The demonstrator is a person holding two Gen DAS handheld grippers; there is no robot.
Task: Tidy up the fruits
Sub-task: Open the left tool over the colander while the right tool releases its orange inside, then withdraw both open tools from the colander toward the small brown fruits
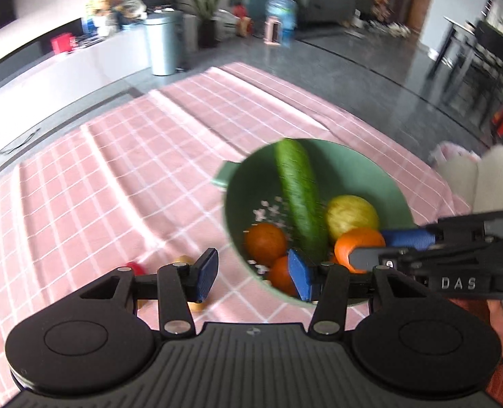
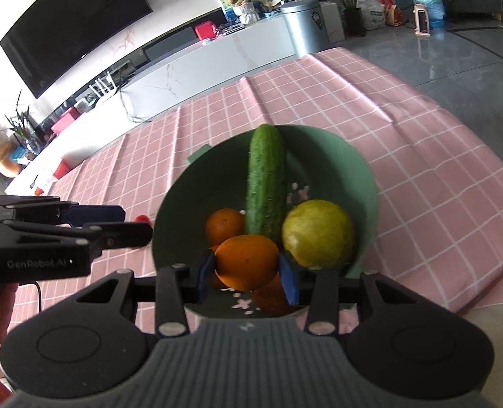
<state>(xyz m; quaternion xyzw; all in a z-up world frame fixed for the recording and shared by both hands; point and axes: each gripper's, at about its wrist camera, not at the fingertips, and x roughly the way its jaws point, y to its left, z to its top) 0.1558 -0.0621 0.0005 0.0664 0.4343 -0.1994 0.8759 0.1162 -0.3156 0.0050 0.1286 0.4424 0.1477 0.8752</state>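
The right gripper (image 2: 246, 273) jaws are clamping an orange (image 2: 246, 261) low centre, over the green bowl (image 2: 363, 170); the left gripper (image 1: 251, 272) jaws are hanging half-open, empty, at the bowl's left rim.

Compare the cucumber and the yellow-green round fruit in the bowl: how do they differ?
The cucumber is long and dark green; the yellow-green fruit is round and pale. The cucumber leans up against the green bowl rim; the fruit sits low inside. Both lie ungripped in the bowl.
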